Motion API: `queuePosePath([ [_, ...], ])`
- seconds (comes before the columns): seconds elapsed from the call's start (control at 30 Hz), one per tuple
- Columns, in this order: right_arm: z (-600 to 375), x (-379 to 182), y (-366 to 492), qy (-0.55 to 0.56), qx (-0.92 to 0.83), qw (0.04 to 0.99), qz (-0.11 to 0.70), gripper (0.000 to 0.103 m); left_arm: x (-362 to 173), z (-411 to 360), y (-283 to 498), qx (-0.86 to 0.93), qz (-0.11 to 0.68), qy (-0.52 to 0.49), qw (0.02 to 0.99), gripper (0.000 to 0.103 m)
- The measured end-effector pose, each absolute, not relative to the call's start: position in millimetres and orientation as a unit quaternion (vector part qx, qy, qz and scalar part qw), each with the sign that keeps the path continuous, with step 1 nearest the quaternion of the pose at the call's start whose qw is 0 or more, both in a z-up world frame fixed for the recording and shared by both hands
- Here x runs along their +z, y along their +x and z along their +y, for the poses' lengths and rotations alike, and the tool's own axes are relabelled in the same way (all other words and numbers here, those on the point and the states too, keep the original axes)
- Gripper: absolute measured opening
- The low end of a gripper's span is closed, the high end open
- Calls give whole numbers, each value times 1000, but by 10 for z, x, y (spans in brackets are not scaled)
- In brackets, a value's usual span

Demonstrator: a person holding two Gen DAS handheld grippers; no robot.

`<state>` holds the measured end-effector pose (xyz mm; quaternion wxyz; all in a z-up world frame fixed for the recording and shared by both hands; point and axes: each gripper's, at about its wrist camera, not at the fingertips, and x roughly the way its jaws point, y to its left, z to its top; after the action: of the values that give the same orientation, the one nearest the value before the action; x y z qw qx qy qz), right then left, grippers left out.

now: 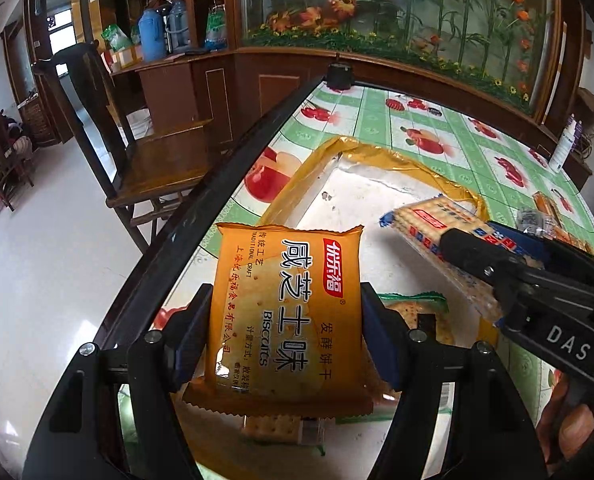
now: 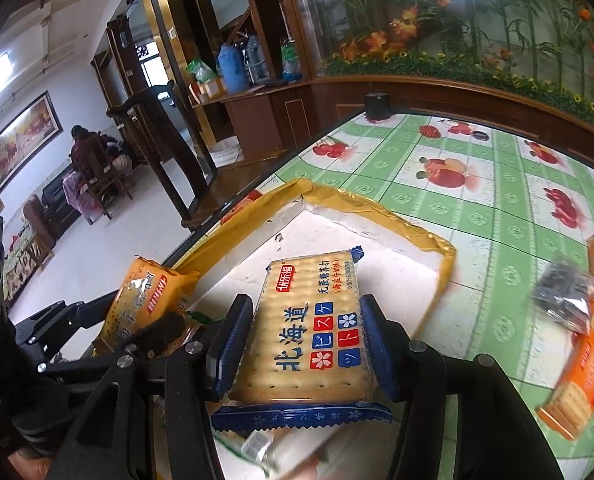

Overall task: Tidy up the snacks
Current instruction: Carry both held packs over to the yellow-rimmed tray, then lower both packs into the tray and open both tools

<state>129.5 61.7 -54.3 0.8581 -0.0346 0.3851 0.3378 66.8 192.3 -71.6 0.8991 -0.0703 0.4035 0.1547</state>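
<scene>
A table (image 1: 437,120) with a green checked cloth printed with fruit filled most of the room in front of me. On it lay a white tray (image 1: 377,184) with a wrinkled yellow rim, close to the table's dark edge. A wooden chair (image 1: 145,160) stood just beside the table, over a pale shiny floor.

The left gripper (image 1: 285,320) was closed partway on an orange biscuit packet (image 1: 285,312); the blue pads pressed on both sides of the packet, and it hung above the near part of the tray. The right gripper (image 2: 305,344) was closed more narrowly on a blue cracker packet (image 2: 309,340), also pressed on both sides, above the tray and just beside the other packet. Under the orange packet lay a green packet (image 1: 417,308) in the tray. More orange snack packets (image 2: 581,384) and a small silver packet (image 2: 565,300) lay on the cloth, near the tray's right side.
</scene>
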Motion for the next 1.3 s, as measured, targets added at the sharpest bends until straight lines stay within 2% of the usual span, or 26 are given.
queuePosePath([
  [0.87, 696, -827, 1759, -38, 310, 854, 415, 56, -781, 1930, 1198, 174, 453, -22, 874, 71],
  [1.03, 664, -785, 1738, -33, 310, 857, 411, 58, -766, 1945, 1205, 177, 456, -35, 871, 74],
  [1.17, 602, -658, 1681, -33, 306, 865, 397, 70, -747, 1961, 1187, 175, 459, -47, 870, 77],
  [1.3, 433, -517, 1611, -16, 302, 872, 385, 71, -719, 1924, 1133, 159, 454, -61, 875, 77],
])
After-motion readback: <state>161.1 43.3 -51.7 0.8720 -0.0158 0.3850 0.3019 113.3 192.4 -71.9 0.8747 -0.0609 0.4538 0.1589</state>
